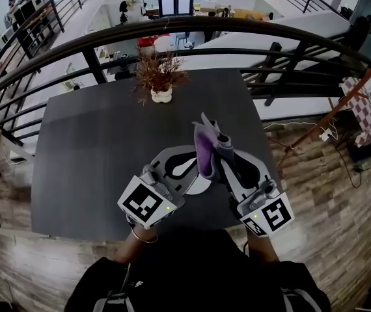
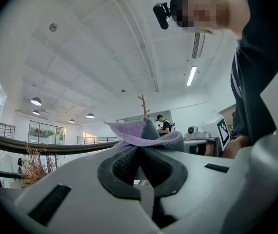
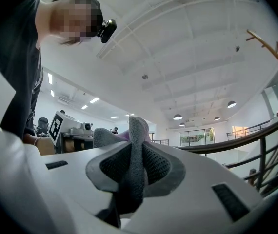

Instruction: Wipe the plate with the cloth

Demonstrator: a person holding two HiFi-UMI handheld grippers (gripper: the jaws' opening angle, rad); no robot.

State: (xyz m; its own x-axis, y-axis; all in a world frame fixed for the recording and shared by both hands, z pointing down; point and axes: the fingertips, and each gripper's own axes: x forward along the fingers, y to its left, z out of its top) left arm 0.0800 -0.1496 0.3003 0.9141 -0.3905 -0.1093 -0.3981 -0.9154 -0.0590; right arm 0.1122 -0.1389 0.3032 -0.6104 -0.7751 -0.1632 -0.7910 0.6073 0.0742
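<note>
Two items in the task, both held off the tabletop (image 1: 94, 148), in front of the person.

1. Cloth (image 1: 205, 145). Purple on one face, grey on the other; soft and limp, standing up in loose folds above the tongs. Light, not fragile, with no shape of its own. Best held in a bunched fold, so that a loose flap is left free for wiping.

2. Plate (image 1: 200, 186). White; only a curved part of its edge shows, under and beside the left tongs. Judged stiff, smooth, likely slippery and breakable. The rim is the only sensible place to grip, and the hold must be firm because wiping will push against it.

3. Right tongs (image 3: 135, 147). Closed on the cloth: a grey fold is pinched between the dark pads, and the rest rises past the tips.

4. Left tongs (image 2: 139, 150). Fully closed, pads meeting at the tips. A thin pale strip sits lower between them, read as the plate's rim seen edge-on. The cloth lies just beyond the tips; contact with the plate cannot be told.

5. Other: potted plant (image 1: 161, 77) at the tabletop's far edge, well apart.
</note>
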